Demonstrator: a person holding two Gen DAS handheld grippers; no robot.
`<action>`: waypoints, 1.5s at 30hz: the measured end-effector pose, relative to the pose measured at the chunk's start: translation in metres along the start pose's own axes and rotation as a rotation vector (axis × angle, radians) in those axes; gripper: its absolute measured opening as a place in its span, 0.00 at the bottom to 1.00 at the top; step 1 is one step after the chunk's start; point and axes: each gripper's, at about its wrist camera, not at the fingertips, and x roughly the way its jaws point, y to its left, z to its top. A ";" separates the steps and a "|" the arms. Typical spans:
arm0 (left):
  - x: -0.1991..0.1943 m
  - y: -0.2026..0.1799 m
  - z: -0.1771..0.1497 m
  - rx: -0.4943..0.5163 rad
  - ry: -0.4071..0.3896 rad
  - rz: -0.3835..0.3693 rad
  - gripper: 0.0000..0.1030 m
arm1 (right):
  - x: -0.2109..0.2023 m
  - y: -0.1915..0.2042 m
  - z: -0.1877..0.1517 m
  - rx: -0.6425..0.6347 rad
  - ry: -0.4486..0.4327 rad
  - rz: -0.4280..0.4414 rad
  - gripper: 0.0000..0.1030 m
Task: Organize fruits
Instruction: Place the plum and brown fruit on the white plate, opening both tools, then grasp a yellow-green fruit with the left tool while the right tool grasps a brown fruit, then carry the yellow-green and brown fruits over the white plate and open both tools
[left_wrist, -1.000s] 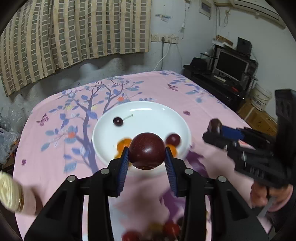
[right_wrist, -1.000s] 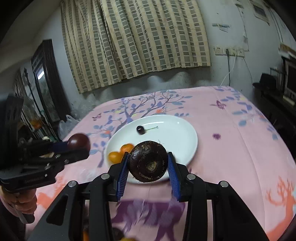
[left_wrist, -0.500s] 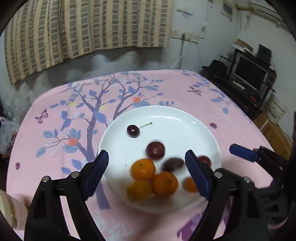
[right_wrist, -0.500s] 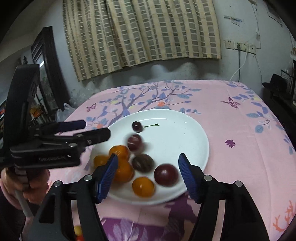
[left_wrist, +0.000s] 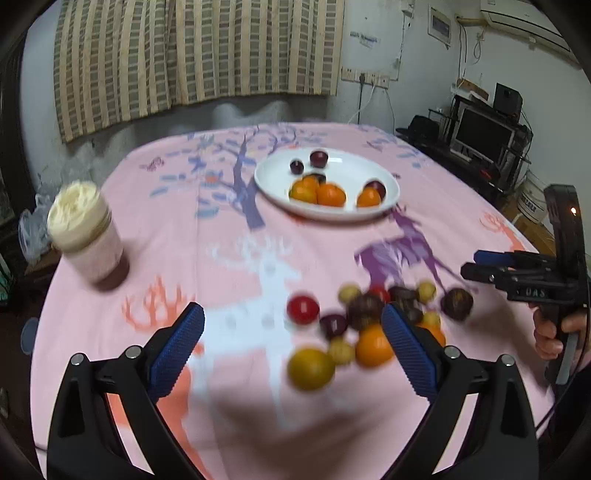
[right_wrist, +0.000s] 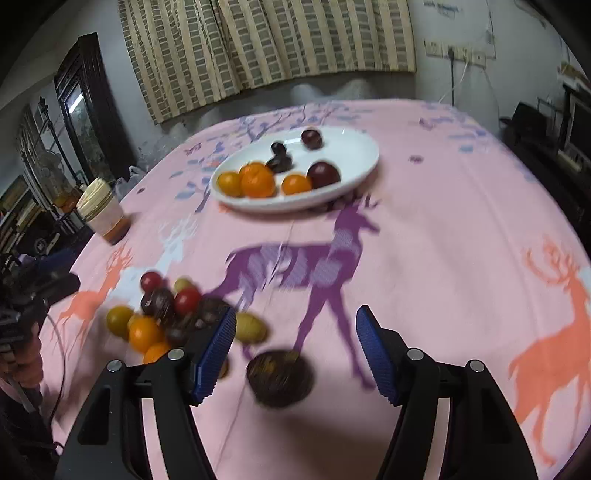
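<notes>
A white plate (left_wrist: 386, 205) at the far middle of the pink cloth holds several oranges (left_wrist: 317, 194) and dark plums. A pile of loose fruit (left_wrist: 365, 317) lies on the cloth close to me. My left gripper (left_wrist: 291, 314) hovers over the pile's left side; its jaws are opening with nothing gripped. My right gripper (right_wrist: 295, 314) stands open low over the cloth. A dark brown round fruit (right_wrist: 279, 378) lies loose on the cloth between its fingers. The plate (right_wrist: 295, 205) and the pile (right_wrist: 162, 306) also show in the right wrist view. All is blurred by motion.
A jar with a cream lid (left_wrist: 85, 236) stands on the cloth at the left, also seen as the jar (right_wrist: 103, 210). A hand (left_wrist: 550, 332) holds the right gripper at the right edge. A desk with a monitor (left_wrist: 480, 136) stands beyond the table's right side.
Both grippers let their dark fruits go onto the plate and opened. Then both drew back from the plate to the loose fruit pile at the near side.
</notes>
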 end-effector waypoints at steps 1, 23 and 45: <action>-0.004 0.001 -0.010 -0.006 0.004 0.008 0.92 | 0.001 0.003 -0.008 -0.004 0.020 0.003 0.66; -0.008 -0.006 -0.053 -0.032 0.035 -0.007 0.90 | 0.023 0.013 -0.025 -0.034 0.107 0.025 0.42; 0.051 -0.008 -0.037 0.065 0.157 -0.092 0.37 | 0.009 -0.008 -0.024 0.081 0.041 0.095 0.42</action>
